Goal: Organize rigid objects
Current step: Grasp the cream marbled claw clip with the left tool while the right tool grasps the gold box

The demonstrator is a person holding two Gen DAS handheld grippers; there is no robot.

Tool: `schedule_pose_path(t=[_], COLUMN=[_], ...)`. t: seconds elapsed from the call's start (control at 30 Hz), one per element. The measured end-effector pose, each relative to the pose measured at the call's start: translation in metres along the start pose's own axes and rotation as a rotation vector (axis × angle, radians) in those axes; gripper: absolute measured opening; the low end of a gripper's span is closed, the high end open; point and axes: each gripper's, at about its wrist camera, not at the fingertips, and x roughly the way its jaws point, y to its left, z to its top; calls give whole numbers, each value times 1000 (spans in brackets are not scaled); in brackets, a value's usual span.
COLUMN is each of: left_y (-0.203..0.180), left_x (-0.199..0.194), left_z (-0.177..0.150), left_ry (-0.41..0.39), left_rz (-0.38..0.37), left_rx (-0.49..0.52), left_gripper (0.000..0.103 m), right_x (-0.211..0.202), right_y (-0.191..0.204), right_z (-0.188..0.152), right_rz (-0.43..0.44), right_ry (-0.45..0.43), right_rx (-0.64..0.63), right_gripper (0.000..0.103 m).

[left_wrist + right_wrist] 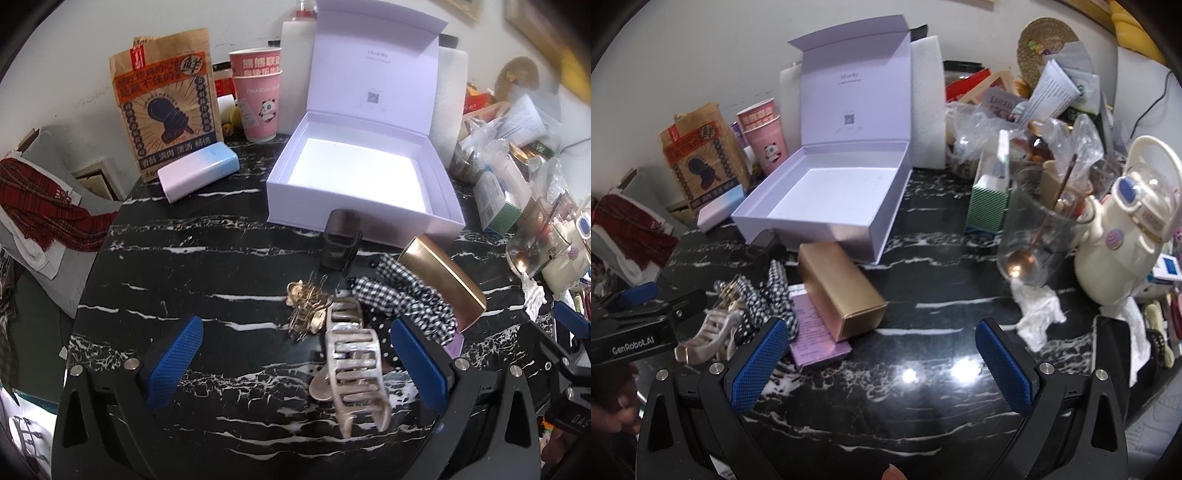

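Box (365, 173) stands open and empty; claw clip (354, 373), gold case (842, 291) remain on surface (207, 258). Left hand-held gripper (295, 362) and right hand-held gripper (882, 362) both spread apart, holding nothing.

"GenRobot.AI" on left claw (635, 295); "PANDA" on pink cup (260, 110)

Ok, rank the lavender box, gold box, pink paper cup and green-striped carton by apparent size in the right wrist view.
1. Lavender box, largest by far.
2. Gold box.
3. Pink paper cup and green-striped carton: look alike; the cup stands farther back, so unranked.
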Motion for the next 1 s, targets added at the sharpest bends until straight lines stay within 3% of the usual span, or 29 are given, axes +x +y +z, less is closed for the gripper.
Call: schedule_pose_path(t=[0.53,0.6,0.73,1.0], left_y=[-4,-5,-7,-14], left_x=[23,29,41,44], left_z=[-7,-7,-11,-19], left_ry=[52,75,126,140], left_rz=[-57,-35,-36,-79], left_rx=[10,7,1,32], left_gripper=[103,102,81,53], right_x=[29,33,38,46], right_y=[2,-1,-4,-3], right_z=[-12,-11,-11,-9], right_rz=[52,44,44,66], right_ry=[74,83,94,110], right_rx=[4,12,16,7], right_gripper=[103,103,103,103])
